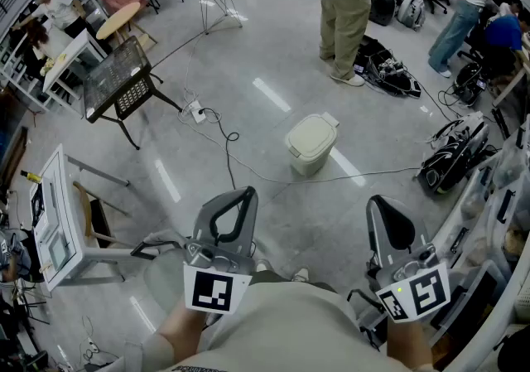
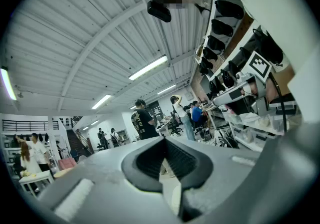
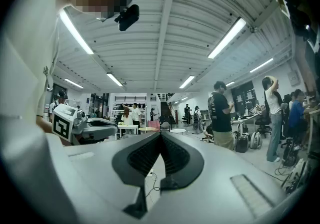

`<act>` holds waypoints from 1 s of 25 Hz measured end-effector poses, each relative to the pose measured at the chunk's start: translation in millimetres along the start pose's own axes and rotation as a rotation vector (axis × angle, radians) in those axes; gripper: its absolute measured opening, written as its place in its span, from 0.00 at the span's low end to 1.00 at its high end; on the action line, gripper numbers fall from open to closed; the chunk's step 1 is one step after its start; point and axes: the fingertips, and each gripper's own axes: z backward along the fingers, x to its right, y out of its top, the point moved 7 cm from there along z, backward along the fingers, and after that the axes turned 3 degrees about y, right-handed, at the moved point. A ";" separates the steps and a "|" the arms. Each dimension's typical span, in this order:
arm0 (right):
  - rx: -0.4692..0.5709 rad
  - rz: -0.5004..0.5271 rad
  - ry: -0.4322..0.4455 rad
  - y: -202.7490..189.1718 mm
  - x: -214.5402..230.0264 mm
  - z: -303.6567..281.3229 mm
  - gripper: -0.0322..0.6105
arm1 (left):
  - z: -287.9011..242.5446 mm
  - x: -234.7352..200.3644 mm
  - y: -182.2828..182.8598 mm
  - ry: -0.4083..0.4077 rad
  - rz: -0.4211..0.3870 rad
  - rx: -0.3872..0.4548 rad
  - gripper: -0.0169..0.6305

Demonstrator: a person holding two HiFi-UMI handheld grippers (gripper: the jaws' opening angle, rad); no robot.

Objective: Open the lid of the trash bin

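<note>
The trash bin (image 1: 310, 143) is a small cream bin standing on the grey floor ahead of me, and its lid lies flat and closed. My left gripper (image 1: 246, 192) is held low at the bottom left, well short of the bin, with its jaw tips together and nothing between them. My right gripper (image 1: 375, 200) hangs at the bottom right, also short of the bin and also shut and empty. The left gripper (image 2: 164, 139) in its own view and the right gripper (image 3: 160, 133) in its own view both point across the room, tips touching.
A cable (image 1: 248, 170) runs over the floor just left of and in front of the bin, from a power strip (image 1: 197, 112). A black folding stand (image 1: 120, 77) and a white desk (image 1: 56, 214) are at the left. A standing person (image 1: 344, 6) and bags (image 1: 386, 69) lie beyond; a backpack (image 1: 451, 155) at right.
</note>
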 end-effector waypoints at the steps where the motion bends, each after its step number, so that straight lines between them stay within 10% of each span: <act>1: 0.003 -0.004 -0.001 -0.9 0.3 0.6 0.05 | 0.5 0.6 0.0 0.002 -0.003 0.001 0.03; 25: -0.074 -0.085 0.103 -38.2 -0.1 -80.8 0.05 | -15.6 -35.8 -38.2 0.055 -0.001 -0.050 0.03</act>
